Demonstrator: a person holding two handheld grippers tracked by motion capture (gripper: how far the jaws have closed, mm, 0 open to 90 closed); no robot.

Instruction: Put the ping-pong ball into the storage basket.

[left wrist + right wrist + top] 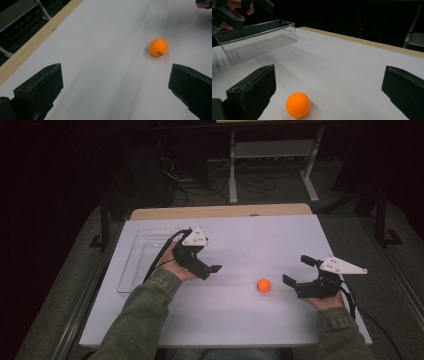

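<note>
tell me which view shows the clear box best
The right gripper view: the clear box stands side-on, walls and open top distinct. In the high view it is a faint outline beside the left gripper.

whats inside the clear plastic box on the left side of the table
Nothing shows inside the clear plastic box: through its walls the right gripper view shows a bare floor. The left gripper and hand cover its near end in both views, so that part cannot be checked.

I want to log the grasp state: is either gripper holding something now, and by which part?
Nothing is held. Both the left gripper and right gripper are open, and the orange ball lies free on the table.
</note>
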